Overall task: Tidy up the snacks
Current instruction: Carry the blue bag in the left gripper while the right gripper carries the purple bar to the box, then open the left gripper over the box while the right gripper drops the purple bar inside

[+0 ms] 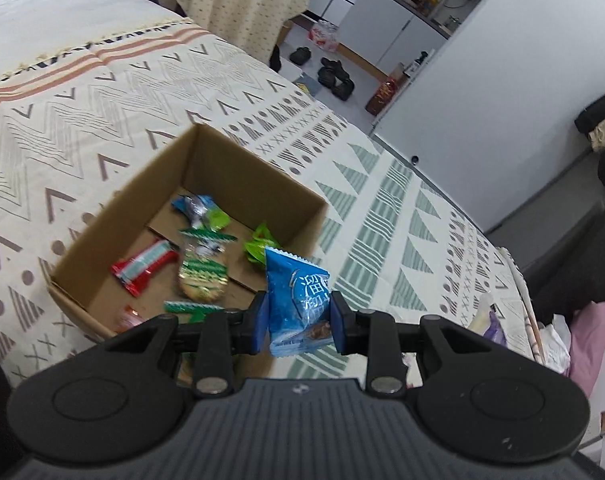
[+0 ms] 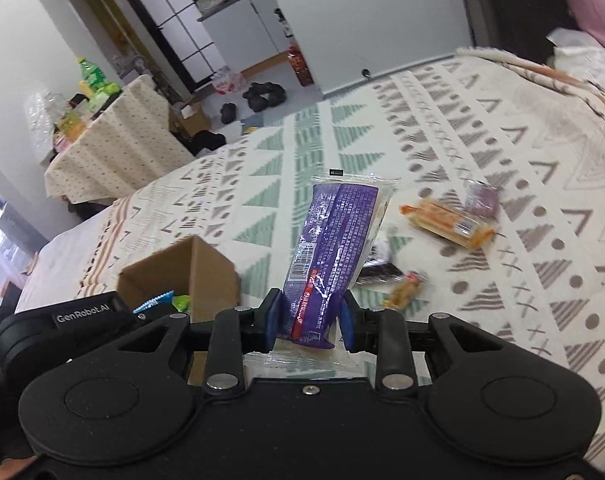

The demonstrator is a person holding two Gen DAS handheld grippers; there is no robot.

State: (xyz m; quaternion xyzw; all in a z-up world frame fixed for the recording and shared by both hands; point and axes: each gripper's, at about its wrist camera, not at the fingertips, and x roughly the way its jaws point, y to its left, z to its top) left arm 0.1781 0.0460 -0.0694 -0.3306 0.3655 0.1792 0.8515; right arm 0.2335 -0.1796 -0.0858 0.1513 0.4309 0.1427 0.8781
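My left gripper (image 1: pixel 299 320) is shut on a blue snack packet (image 1: pixel 296 296) and holds it just above the right front corner of an open cardboard box (image 1: pixel 122 216) on the patterned bed cover. The box holds several snacks: a red bar (image 1: pixel 144 266), a green-wrapped biscuit (image 1: pixel 202 276) and green packets (image 1: pixel 260 246). My right gripper (image 2: pixel 311 326) is shut on a long purple snack packet (image 2: pixel 330 248), held upright above the bed, right of the box (image 2: pixel 182 276). The left gripper's body (image 2: pixel 78 316) shows beside the box.
Loose snacks lie on the bed cover right of the purple packet: an orange-wrapped bar (image 2: pixel 448 220), a small purple packet (image 2: pixel 480 196), a dark packet (image 2: pixel 378 270) and a small orange one (image 2: pixel 404 290). A cloth-covered table (image 2: pixel 118 148) stands beyond the bed. Shoes (image 2: pixel 264 94) lie on the floor.
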